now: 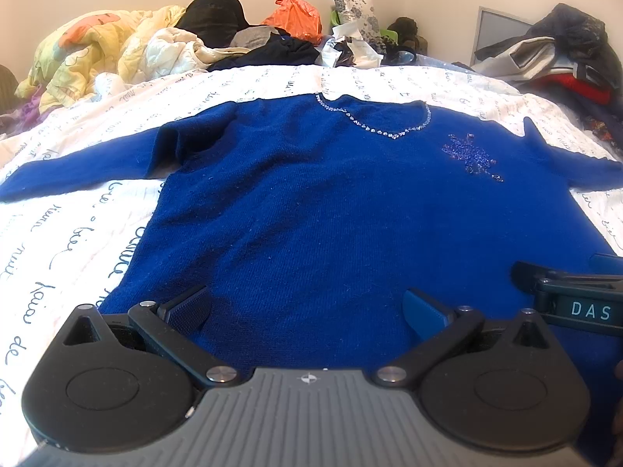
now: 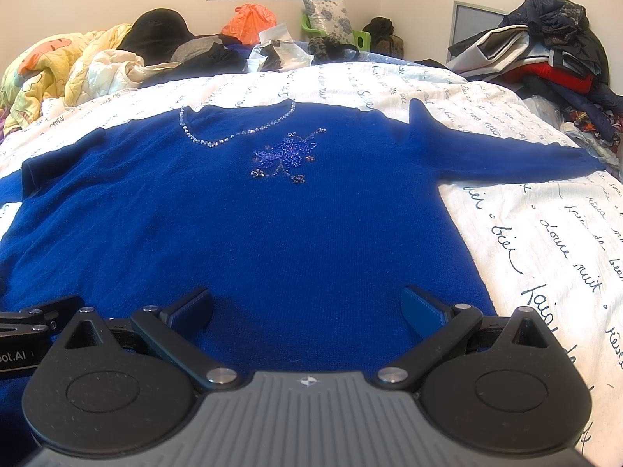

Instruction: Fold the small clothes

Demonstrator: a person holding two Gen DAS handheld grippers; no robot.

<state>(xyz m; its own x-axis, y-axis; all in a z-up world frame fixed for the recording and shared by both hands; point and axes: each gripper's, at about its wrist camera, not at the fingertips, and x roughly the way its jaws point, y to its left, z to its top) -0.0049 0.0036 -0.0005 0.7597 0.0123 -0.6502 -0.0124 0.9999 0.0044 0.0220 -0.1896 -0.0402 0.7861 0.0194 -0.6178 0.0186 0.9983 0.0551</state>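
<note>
A royal blue knit sweater (image 1: pixel 331 202) lies flat and face up on the bed, sleeves spread to both sides; it also shows in the right wrist view (image 2: pixel 253 233). It has a sequin neckline (image 1: pixel 373 124) and a beaded flower (image 2: pixel 288 155) on the chest. My left gripper (image 1: pixel 307 307) is open and empty over the sweater's hem, left of centre. My right gripper (image 2: pixel 307 305) is open and empty over the hem, right of centre. The right gripper's body (image 1: pixel 576 299) shows at the left view's right edge.
The bed has a white cover with dark script (image 2: pixel 545 241). Behind the sweater lie a yellow quilt (image 1: pixel 97 50), dark clothes, an orange bag (image 1: pixel 296 15) and a flowered pillow (image 2: pixel 327 11). A heap of jackets (image 2: pixel 545 46) sits at the far right.
</note>
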